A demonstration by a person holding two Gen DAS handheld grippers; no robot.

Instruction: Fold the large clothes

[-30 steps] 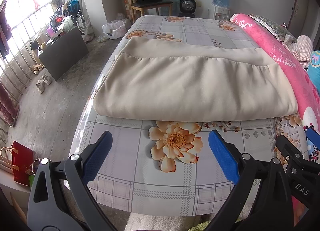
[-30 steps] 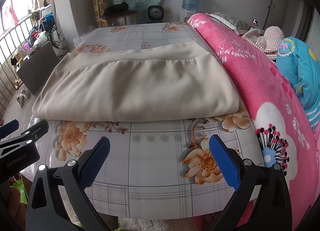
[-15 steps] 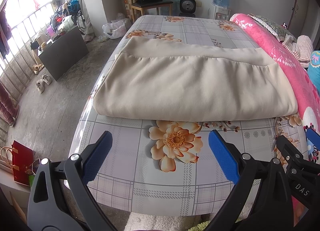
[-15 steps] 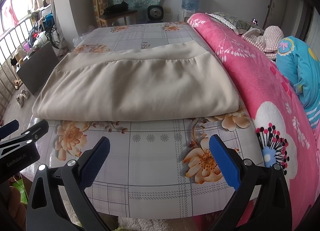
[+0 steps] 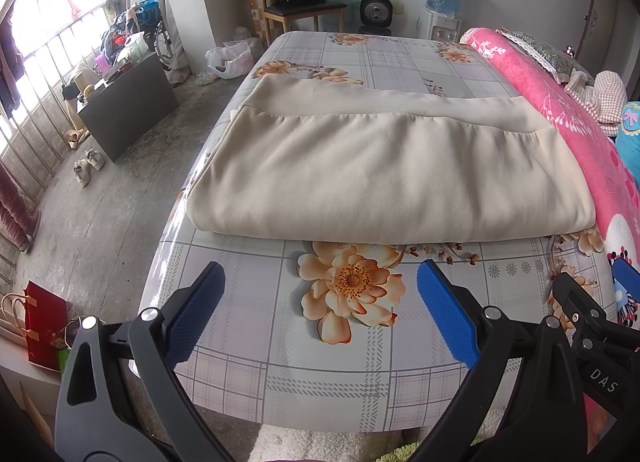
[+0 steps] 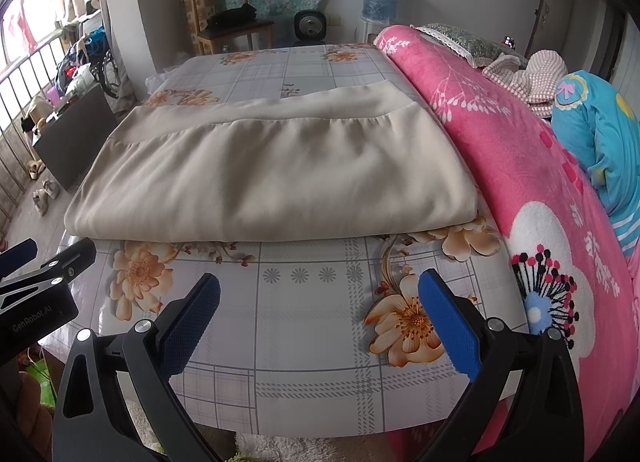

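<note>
left gripper (image 5: 320, 290) | black frame, blue textured pads, silver screws | right gripper (image 6: 320, 294) | same build

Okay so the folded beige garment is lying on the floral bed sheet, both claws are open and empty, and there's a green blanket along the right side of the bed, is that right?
Not quite: the fleecy blanket along the right side is pink, not green, as the right wrist view shows. The rest holds: the folded beige garment lies on the floral checked bed sheet, and the left claw and right claw are both open and empty.
</note>
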